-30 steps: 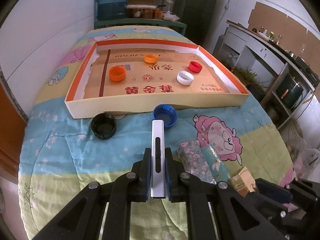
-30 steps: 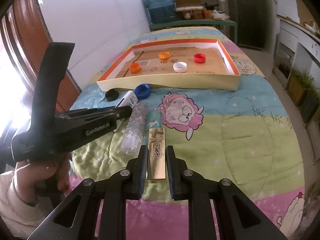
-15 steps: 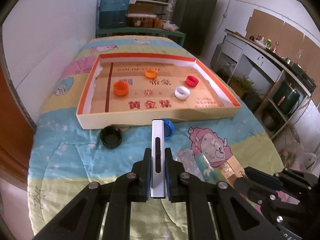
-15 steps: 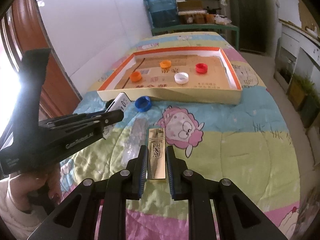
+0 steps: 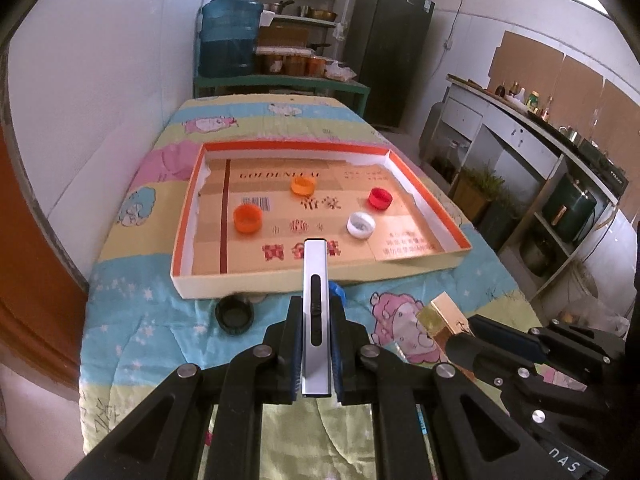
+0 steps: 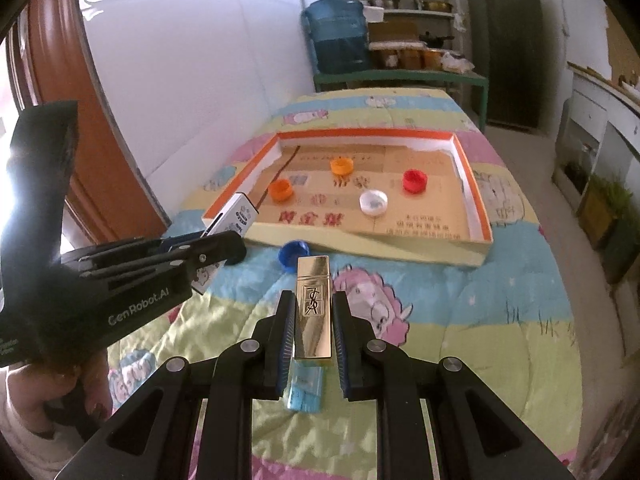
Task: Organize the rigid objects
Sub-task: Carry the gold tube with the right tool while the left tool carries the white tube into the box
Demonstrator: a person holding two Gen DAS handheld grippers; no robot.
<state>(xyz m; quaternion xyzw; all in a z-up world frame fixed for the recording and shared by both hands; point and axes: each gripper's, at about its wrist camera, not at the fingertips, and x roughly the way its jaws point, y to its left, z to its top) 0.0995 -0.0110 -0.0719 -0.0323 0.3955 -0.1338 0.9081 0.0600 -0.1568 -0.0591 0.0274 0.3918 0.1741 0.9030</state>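
My left gripper (image 5: pixel 316 312) is shut on a slim white box (image 5: pixel 315 300) and holds it raised over the near wall of the shallow orange-rimmed cardboard tray (image 5: pixel 280 278). My right gripper (image 6: pixel 312 312) is shut on a gold rectangular box (image 6: pixel 313 304) and holds it above the quilt, short of the tray (image 6: pixel 400 248). In the tray lie two orange caps (image 5: pixel 248 219) (image 5: pixel 303 186), a white cap (image 5: pixel 361 225) and a red cap (image 5: pixel 380 199). A black cap (image 5: pixel 234 314) and a blue cap (image 6: pixel 293 253) lie on the quilt before the tray.
The tray sits on a cartoon-print quilt (image 6: pixel 460 320) over a table with a white wall on the left. A light blue box (image 6: pixel 304 390) lies on the quilt under my right gripper. A water jug (image 5: pixel 228 36) and shelves stand behind; counters run along the right.
Both grippers have risen and moved forward toward the tray with their boxes. The white box now reaches over the tray's near wall. The floral packets have dropped out of sight.
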